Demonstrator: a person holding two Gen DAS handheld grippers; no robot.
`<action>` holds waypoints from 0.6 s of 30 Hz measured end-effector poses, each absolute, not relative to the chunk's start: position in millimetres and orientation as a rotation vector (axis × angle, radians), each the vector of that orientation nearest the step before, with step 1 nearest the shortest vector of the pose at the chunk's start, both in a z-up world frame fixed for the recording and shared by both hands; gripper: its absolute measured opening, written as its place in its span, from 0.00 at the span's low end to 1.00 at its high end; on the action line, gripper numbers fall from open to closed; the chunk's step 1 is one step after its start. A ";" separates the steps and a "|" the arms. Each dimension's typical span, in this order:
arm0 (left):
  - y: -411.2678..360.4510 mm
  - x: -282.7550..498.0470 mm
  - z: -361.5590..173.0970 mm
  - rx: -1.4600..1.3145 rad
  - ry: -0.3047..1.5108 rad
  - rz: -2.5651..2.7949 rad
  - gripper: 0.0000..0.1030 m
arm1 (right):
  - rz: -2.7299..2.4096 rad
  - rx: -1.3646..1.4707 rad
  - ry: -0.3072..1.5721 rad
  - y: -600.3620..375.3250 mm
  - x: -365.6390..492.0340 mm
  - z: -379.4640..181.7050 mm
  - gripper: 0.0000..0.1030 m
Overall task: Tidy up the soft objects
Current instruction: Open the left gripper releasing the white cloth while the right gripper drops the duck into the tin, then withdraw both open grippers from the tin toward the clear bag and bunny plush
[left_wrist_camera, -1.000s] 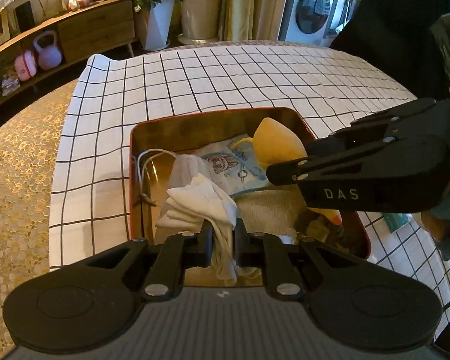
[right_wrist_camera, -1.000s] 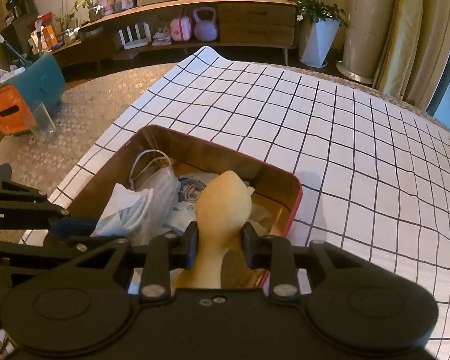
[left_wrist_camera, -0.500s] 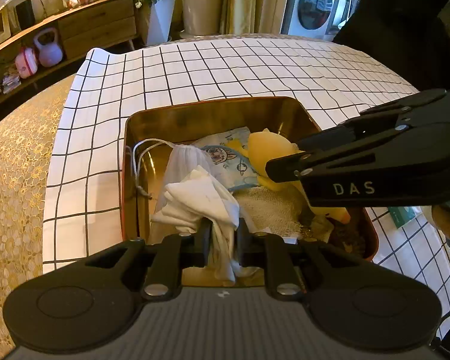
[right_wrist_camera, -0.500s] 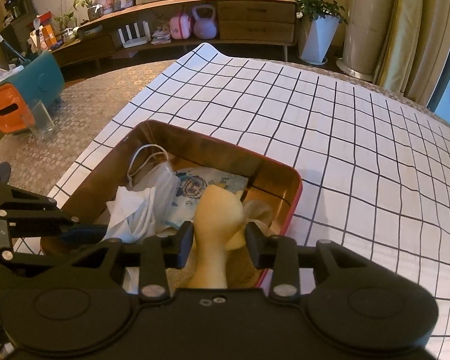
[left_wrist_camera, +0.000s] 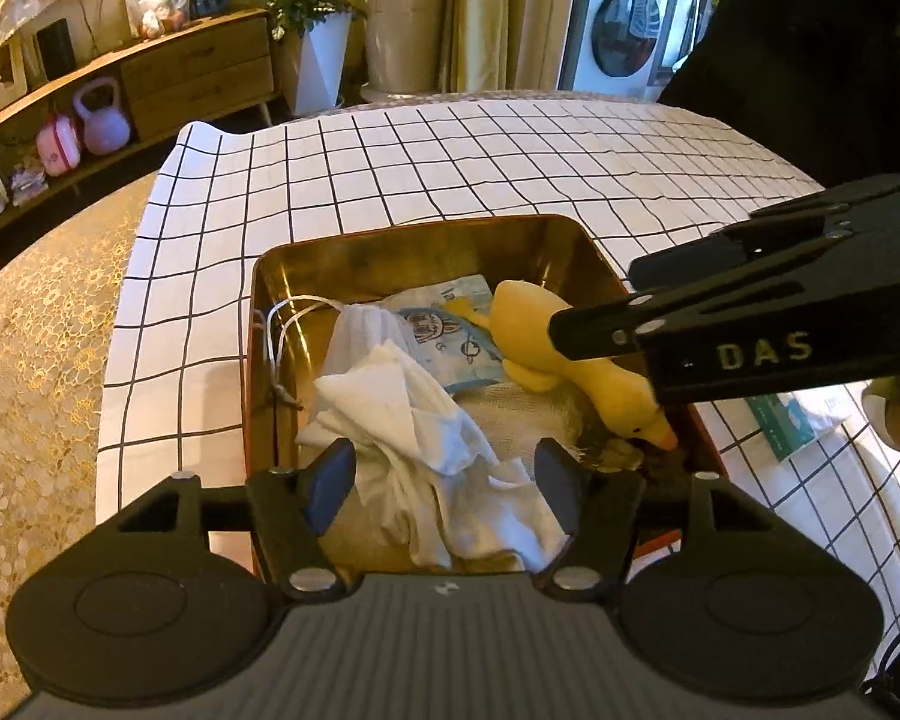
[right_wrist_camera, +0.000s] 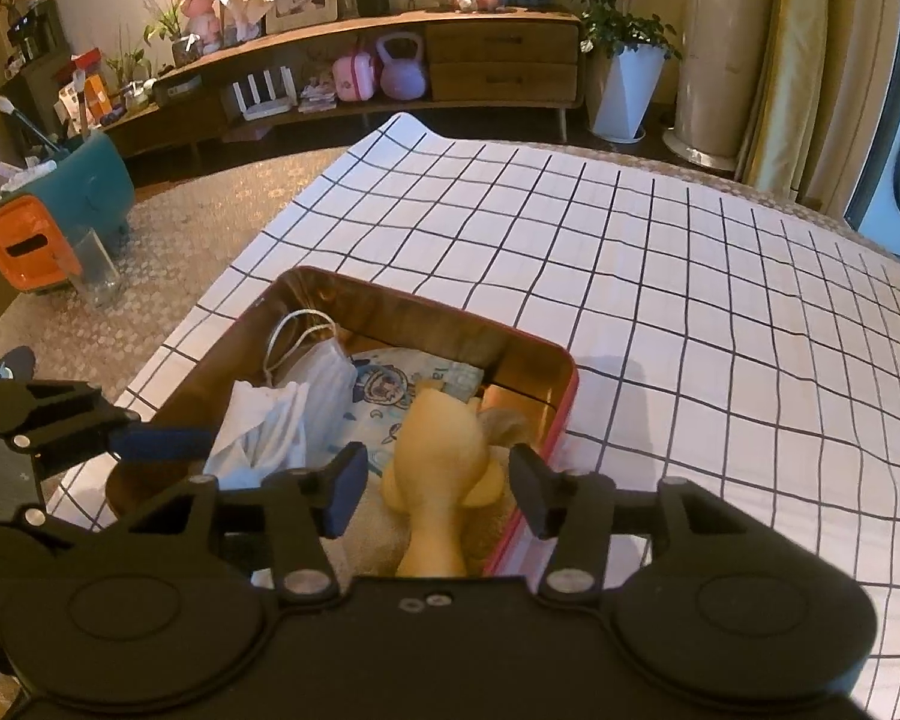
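A red-rimmed metal tin (left_wrist_camera: 402, 240) (right_wrist_camera: 561, 384) sits on the checked cloth. Inside lie a white cloth (left_wrist_camera: 414, 426) (right_wrist_camera: 258, 438), a face mask (left_wrist_camera: 360, 330) (right_wrist_camera: 324, 378), a printed blue-and-white packet (left_wrist_camera: 444, 336) (right_wrist_camera: 390, 378), a beige towel (left_wrist_camera: 522, 414) and a yellow plush duck (left_wrist_camera: 570, 360) (right_wrist_camera: 444, 468). My left gripper (left_wrist_camera: 444, 474) is open just above the white cloth, jaws apart either side of it. My right gripper (right_wrist_camera: 435, 486) is open over the duck, which lies loose in the tin between its jaws. The right gripper also shows in the left wrist view (left_wrist_camera: 588, 306).
The checked cloth (right_wrist_camera: 690, 300) covers a round table with a gold lace cover (left_wrist_camera: 42, 330). A drinking glass (right_wrist_camera: 93, 267) and a teal-and-orange box (right_wrist_camera: 60, 210) stand at the table's left. A small teal box (left_wrist_camera: 792, 414) lies right of the tin.
Both grippers have opened. The white cloth and the duck were let go and now lie in the tin. Both grippers sit slightly farther back.
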State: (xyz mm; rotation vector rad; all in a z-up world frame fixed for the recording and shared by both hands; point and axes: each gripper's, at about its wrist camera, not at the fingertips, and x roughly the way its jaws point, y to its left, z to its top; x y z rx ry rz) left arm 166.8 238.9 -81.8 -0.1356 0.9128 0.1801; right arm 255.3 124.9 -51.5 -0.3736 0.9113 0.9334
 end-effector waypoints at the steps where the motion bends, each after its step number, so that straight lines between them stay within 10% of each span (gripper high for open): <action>1: 238.7 165.5 -79.7 -0.141 0.910 0.181 0.64 | 0.933 -0.371 0.906 123.0 254.2 -49.0 0.54; 18: 204.9 138.5 -28.7 -0.128 0.814 0.158 0.68 | 0.940 -0.267 0.818 58.5 236.1 3.2 0.75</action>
